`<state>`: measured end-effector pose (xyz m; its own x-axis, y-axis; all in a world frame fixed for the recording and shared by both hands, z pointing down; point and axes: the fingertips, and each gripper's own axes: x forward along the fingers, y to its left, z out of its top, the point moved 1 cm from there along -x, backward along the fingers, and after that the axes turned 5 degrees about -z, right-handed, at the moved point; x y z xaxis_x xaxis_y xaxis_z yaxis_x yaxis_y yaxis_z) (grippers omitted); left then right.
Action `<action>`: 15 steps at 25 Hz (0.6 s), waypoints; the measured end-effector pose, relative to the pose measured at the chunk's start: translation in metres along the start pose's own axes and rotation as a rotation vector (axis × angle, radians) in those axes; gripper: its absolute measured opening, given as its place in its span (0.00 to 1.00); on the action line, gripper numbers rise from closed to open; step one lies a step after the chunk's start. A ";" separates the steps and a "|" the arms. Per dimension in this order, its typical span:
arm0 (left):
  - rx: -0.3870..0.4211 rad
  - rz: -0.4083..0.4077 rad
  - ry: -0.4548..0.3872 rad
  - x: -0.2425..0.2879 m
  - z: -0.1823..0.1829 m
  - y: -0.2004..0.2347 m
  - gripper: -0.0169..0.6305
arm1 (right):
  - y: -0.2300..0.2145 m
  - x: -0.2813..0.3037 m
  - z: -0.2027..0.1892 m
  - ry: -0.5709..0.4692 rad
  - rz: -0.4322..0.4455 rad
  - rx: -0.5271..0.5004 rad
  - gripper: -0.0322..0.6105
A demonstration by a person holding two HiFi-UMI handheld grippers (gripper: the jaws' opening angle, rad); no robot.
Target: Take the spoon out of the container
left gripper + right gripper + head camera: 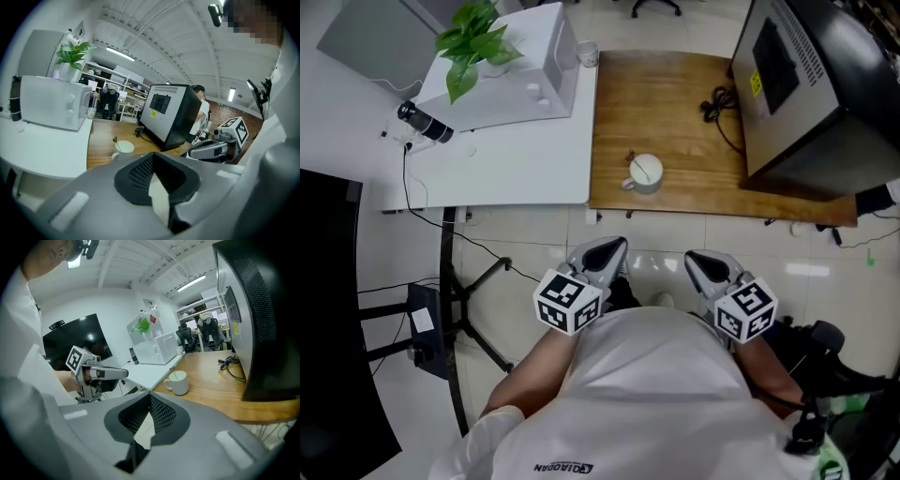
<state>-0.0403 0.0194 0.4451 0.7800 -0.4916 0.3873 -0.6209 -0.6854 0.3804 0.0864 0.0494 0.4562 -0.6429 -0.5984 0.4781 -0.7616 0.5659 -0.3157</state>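
A white mug (645, 174) stands near the front edge of the wooden table (675, 94), with a spoon (643, 167) leaning inside it. The left gripper view shows the mug (123, 147) and the spoon (116, 141) well beyond the jaws. In the right gripper view, the mug (179, 383) and the spoon (174, 375) are also far off. My left gripper (613, 247) and right gripper (699, 259) are held close to my body, over the floor and short of the table. Both are shut and hold nothing.
A large black appliance (811, 84) fills the right of the wooden table, with a black cable (719, 103) beside it. To the left is a white table (506, 164) with a white microwave (520, 70), a plant (473, 42) and a small cup (588, 53).
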 end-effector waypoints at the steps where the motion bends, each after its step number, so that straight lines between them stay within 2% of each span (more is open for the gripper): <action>1: 0.006 -0.009 0.003 0.003 0.007 0.009 0.03 | -0.003 0.008 0.007 -0.002 -0.011 0.005 0.06; 10: 0.065 -0.104 0.041 0.029 0.052 0.082 0.03 | -0.025 0.071 0.067 -0.035 -0.112 0.026 0.06; 15: 0.093 -0.197 0.028 0.036 0.073 0.107 0.03 | -0.030 0.099 0.085 -0.052 -0.169 0.047 0.06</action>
<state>-0.0729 -0.1106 0.4387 0.8821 -0.3289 0.3371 -0.4459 -0.8138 0.3728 0.0387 -0.0751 0.4433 -0.5081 -0.7116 0.4851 -0.8612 0.4288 -0.2730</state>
